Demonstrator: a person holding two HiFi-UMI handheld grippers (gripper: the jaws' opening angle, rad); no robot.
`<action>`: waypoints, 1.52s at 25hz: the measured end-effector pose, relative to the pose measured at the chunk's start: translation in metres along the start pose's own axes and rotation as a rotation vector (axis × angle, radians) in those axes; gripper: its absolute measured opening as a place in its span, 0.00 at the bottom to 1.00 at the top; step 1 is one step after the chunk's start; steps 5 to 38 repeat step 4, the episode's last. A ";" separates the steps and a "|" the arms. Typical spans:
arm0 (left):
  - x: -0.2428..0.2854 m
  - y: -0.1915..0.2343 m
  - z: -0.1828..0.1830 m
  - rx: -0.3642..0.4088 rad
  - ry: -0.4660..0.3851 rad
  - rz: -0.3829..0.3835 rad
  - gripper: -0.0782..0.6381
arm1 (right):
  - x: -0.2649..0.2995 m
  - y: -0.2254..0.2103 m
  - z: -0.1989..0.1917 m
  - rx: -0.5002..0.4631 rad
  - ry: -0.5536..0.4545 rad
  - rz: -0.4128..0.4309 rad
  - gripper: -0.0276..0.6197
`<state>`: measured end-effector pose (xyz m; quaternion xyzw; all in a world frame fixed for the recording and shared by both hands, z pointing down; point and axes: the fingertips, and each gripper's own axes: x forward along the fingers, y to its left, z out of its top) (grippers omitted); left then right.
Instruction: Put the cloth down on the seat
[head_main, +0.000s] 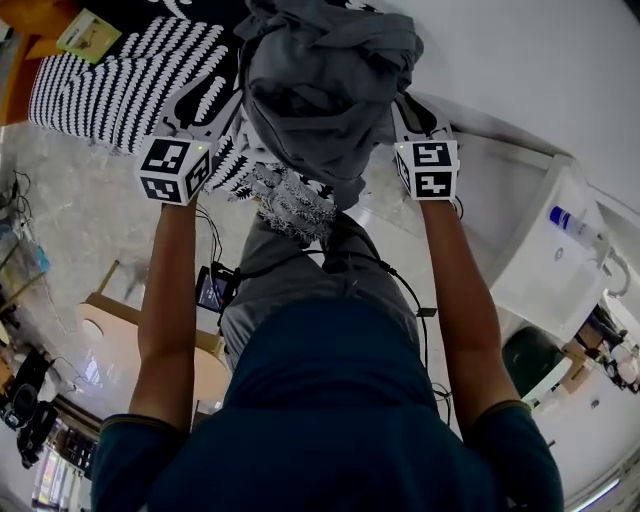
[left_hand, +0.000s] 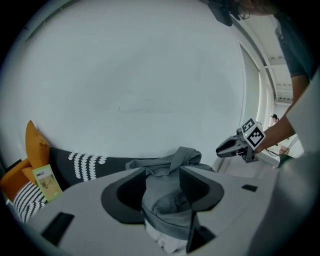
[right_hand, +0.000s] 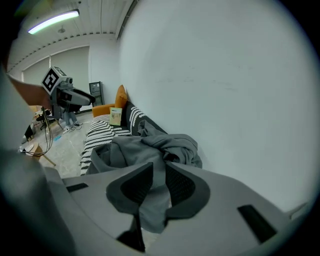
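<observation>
Grey cloth (head_main: 320, 90): left gripper (left_hand: 162, 189) clamping thick wad, jaws half apart; right gripper (right_hand: 157, 186) pinching thin fold, jaws narrow; head view hiding both tips under cloth.

The person wears a dark teal shirt (head_main: 330, 420) whose short sleeves end in stitched hems at the lower left and lower right of the head view. Grey trousers (head_main: 290, 285) show at its centre, with a thin black cable (head_main: 405, 287) looping across them. The left gripper (left_hand: 162, 192) and right gripper (right_hand: 159, 186) each have a smooth pale grey body with 2 dark grey, ribbed pads (right_hand: 182, 187), and each carries 1 white cube (head_main: 173, 170) printed with black square markers.
</observation>
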<state>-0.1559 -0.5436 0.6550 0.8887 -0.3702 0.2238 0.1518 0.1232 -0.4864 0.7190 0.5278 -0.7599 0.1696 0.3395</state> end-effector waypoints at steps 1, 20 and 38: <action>-0.006 -0.003 0.001 -0.001 -0.003 0.002 0.40 | -0.006 0.005 0.001 -0.002 -0.005 0.004 0.18; -0.025 -0.011 0.004 -0.006 -0.008 0.008 0.40 | -0.023 0.019 0.006 -0.008 -0.017 0.015 0.17; -0.025 -0.011 0.004 -0.006 -0.008 0.008 0.40 | -0.023 0.019 0.006 -0.008 -0.017 0.015 0.17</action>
